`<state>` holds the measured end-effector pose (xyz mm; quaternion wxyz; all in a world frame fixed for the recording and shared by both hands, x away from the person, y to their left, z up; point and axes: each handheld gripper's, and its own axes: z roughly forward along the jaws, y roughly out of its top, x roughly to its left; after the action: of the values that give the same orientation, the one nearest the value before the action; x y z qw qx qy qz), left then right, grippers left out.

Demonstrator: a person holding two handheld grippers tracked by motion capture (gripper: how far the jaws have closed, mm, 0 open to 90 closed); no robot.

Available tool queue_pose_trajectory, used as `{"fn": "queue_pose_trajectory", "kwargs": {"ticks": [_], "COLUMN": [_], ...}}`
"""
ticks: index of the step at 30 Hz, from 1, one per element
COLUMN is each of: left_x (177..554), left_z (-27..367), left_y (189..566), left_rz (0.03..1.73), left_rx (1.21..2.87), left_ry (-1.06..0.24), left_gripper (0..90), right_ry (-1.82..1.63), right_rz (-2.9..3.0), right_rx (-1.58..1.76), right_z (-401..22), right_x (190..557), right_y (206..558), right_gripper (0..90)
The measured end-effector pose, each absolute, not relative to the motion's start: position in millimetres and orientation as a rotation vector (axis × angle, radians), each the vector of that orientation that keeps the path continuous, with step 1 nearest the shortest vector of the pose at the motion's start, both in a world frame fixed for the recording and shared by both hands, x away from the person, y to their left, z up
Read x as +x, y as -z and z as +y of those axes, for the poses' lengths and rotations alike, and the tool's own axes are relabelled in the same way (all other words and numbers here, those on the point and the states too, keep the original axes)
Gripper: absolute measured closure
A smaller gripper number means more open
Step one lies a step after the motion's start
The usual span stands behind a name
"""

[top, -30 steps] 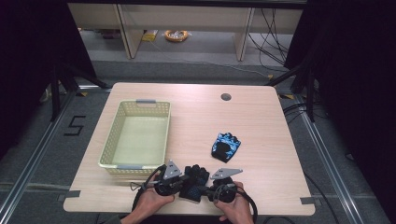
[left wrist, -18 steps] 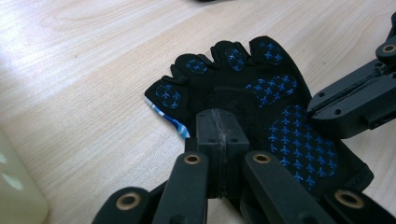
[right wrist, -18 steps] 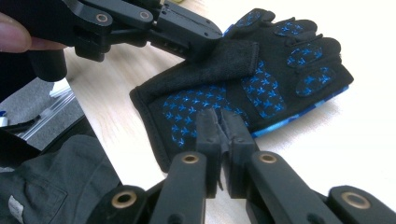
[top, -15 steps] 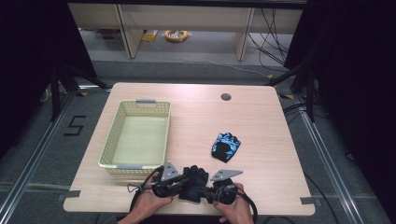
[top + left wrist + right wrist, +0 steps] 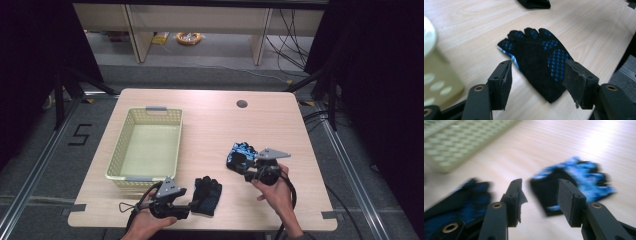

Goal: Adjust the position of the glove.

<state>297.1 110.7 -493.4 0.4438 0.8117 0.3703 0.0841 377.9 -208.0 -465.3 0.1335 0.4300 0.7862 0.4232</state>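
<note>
The black glove (image 5: 207,195), flat knit fabric with blue grip dots on palm and fingertips, lies palm-up near the table's (image 5: 210,120) front edge, at about 5 o'clock from the pale yellow lattice basket (image 5: 147,145); the left gripper (image 5: 192,205), held low and level in the left hand (image 5: 145,225), points at its cuff, its jaws having just opened and now standing apart with nothing pressed between the pads. Unlike a second ago, when both grippers met over this glove, the right gripper (image 5: 246,165) has swung toward 2 o'clock. Its jaws, just opened and apart, face the crumpled blue-patterned glove (image 5: 240,154).
</note>
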Motion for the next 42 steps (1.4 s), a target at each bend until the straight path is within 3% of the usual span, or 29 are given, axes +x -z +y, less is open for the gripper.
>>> {"fn": "queue_pose_trajectory", "kwargs": {"ticks": [12, 27, 36, 38, 42], "left_x": [281, 278, 277, 278, 278], "left_z": [142, 154, 151, 152, 151], "left_y": [496, 504, 509, 509, 509], "left_rz": [0.998, 1.029, 1.035, 1.019, 1.021], "left_rx": [1.958, 1.978, 1.995, 2.004, 1.983], "left_ry": [-0.155, -0.151, -0.150, -0.142, -0.146], "left_gripper": [30.6, 28.9, 28.8, 28.8, 28.8], "right_ry": [-1.042, -0.952, -0.995, -1.019, -0.998], "right_rz": [2.262, 2.332, 2.370, 2.350, 2.360], "right_rx": [1.284, 1.330, 1.274, 1.279, 1.322], "right_z": [-222, -208, -216, -216, -215], "right_x": [442, 465, 465, 464, 461], "right_y": [479, 503, 506, 507, 505], "right_gripper": [55.6, 59.8, 76.4, 88.0, 88.9]}}
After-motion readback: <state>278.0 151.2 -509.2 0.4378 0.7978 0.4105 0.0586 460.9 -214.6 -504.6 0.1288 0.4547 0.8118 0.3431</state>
